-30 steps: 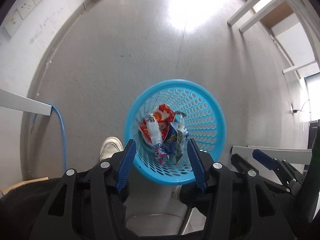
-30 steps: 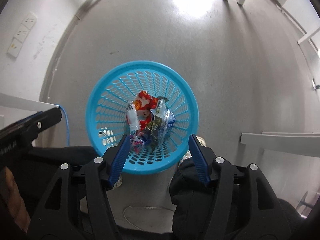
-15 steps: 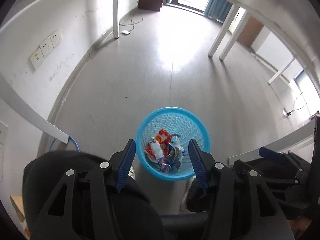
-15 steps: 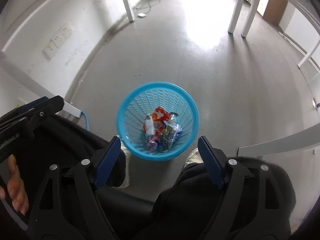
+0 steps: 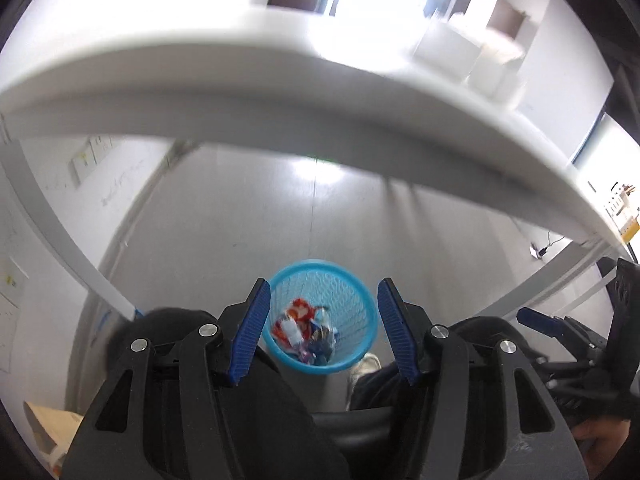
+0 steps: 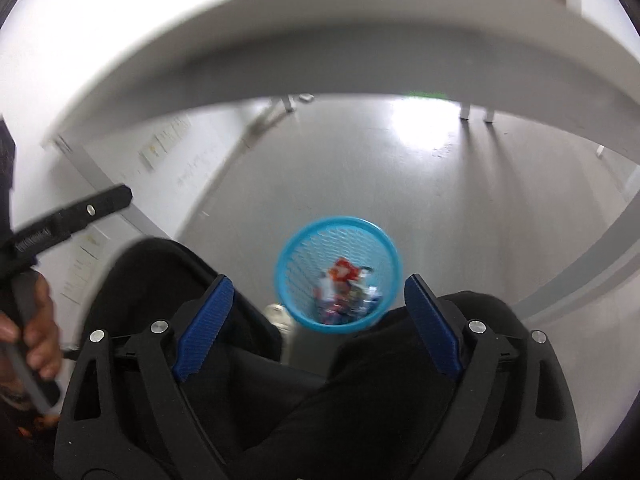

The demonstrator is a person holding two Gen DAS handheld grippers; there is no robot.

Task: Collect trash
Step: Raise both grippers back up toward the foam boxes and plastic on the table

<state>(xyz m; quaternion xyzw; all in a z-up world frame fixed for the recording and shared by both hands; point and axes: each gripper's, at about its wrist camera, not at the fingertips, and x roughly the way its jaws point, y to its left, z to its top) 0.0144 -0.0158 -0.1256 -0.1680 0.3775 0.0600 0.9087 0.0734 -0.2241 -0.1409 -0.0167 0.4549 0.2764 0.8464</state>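
A blue plastic basket [image 5: 352,292] [image 6: 304,256] stands on the grey floor between a seated person's feet. Several crumpled snack wrappers [image 5: 298,322] [image 6: 342,274], red, white and dark, lie inside it. My left gripper [image 5: 323,294] hovers high above the basket, open, with nothing between its blue pads. My right gripper [image 6: 319,282] also hangs well above it. Its jaws are opening and hold nothing. In the right wrist view a hand [image 6: 36,320] grips the left gripper's black body [image 6: 80,216].
A white table edge [image 5: 280,112] [image 6: 320,52] arches across the top of both views, above the basket. The person's dark trousers [image 6: 360,392] and a white shoe [image 5: 364,364] flank the basket. A wall with sockets [image 5: 86,160] runs on the left; white boxes [image 5: 480,52] stand on the table.
Both grippers have risen and pulled back from the basket, which now looks much smaller. The white table edge has come into view on top. The right jaws have spread wider.
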